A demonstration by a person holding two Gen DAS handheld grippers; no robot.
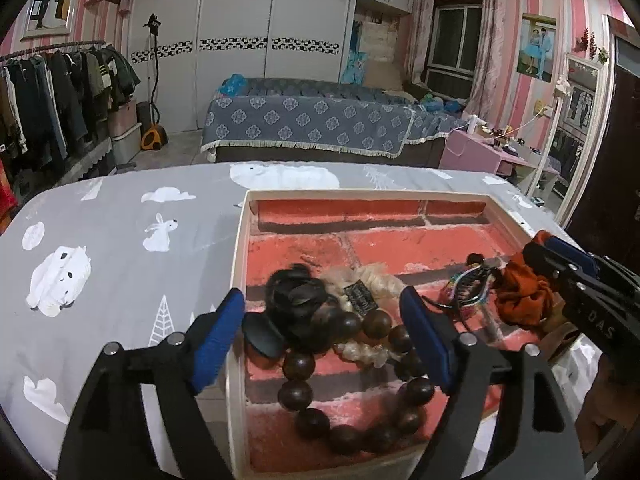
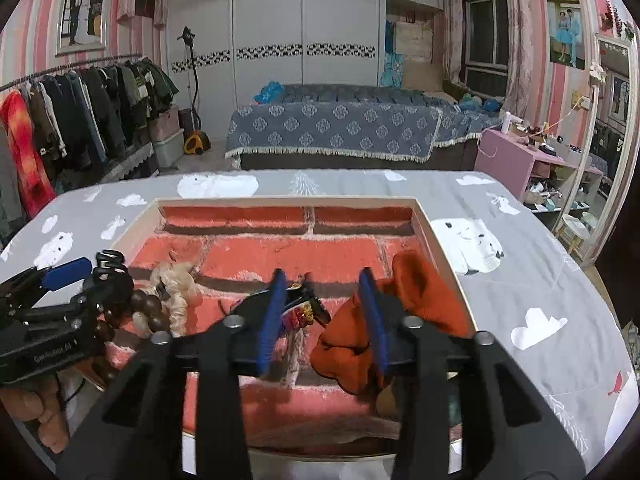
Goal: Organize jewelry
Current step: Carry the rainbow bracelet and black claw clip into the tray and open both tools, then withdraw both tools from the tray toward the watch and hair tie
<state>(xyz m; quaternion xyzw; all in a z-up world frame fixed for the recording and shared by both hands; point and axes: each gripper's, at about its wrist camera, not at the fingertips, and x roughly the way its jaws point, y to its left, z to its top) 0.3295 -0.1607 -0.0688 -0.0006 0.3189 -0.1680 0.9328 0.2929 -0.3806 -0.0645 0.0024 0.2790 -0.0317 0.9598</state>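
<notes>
Shallow box (image 1: 240, 264) with red brick-pattern lining sat on the grey cloud-print bedsheet (image 1: 100, 280). Inside: dark wooden bead bracelet (image 1: 344, 432), glossy round beads; cream scrunchie (image 1: 380, 276); black scrunchie (image 1: 296, 292); multicoloured hair claw (image 2: 300, 312); rust-orange scrunchie (image 2: 424, 296). Left gripper (image 1: 324, 344) spread wide over the beads, holding nothing. Right gripper (image 2: 326, 320) likewise open, empty, between claw and orange scrunchie.

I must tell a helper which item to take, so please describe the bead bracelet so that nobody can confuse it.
Find the shallow box with brick-pattern lining on the grey bedsheet. In its near left part, between the left claw's open fingers, lies the bead bracelet. Unlike the black hair clip, cream scrunchie and orange scrunchie nearby, it is a ring of large, glossy dark-brown round beads.
</notes>
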